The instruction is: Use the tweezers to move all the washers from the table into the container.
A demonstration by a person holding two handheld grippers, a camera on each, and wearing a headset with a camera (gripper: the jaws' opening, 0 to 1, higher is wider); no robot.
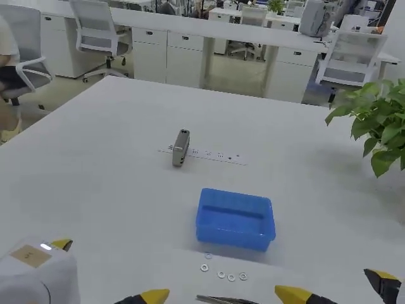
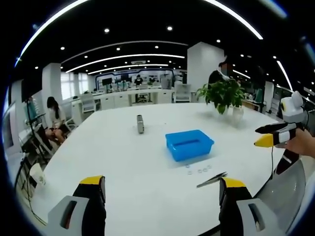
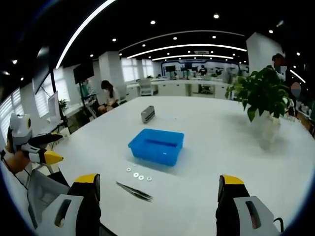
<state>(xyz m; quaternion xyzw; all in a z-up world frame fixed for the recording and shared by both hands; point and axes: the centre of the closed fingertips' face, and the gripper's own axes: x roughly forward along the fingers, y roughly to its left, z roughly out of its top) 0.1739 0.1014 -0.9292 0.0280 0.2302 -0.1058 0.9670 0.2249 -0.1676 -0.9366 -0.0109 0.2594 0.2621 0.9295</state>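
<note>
A blue container (image 1: 235, 218) (image 2: 189, 143) (image 3: 156, 145) stands mid-table, nothing visible inside. Several small washers (image 1: 223, 273) (image 2: 199, 170) (image 3: 138, 176) lie on the table just in front of it. Thin metal tweezers (image 1: 221, 299) (image 2: 211, 179) (image 3: 134, 191) rest flat on the table near the front edge, close to the washers. My left gripper (image 1: 107, 270) (image 2: 161, 187) is open at the lower left, holding nothing. My right gripper (image 1: 337, 286) (image 3: 158, 183) is open at the lower right, likewise holding nothing. Both hover short of the tweezers.
A grey device (image 1: 181, 147) stands beyond the container by a flush socket strip. A potted plant (image 1: 380, 120) (image 3: 263, 93) sits at the right side of the table. Desks and office chairs (image 1: 95, 31) lie beyond the table; a person (image 3: 109, 96) sits far off.
</note>
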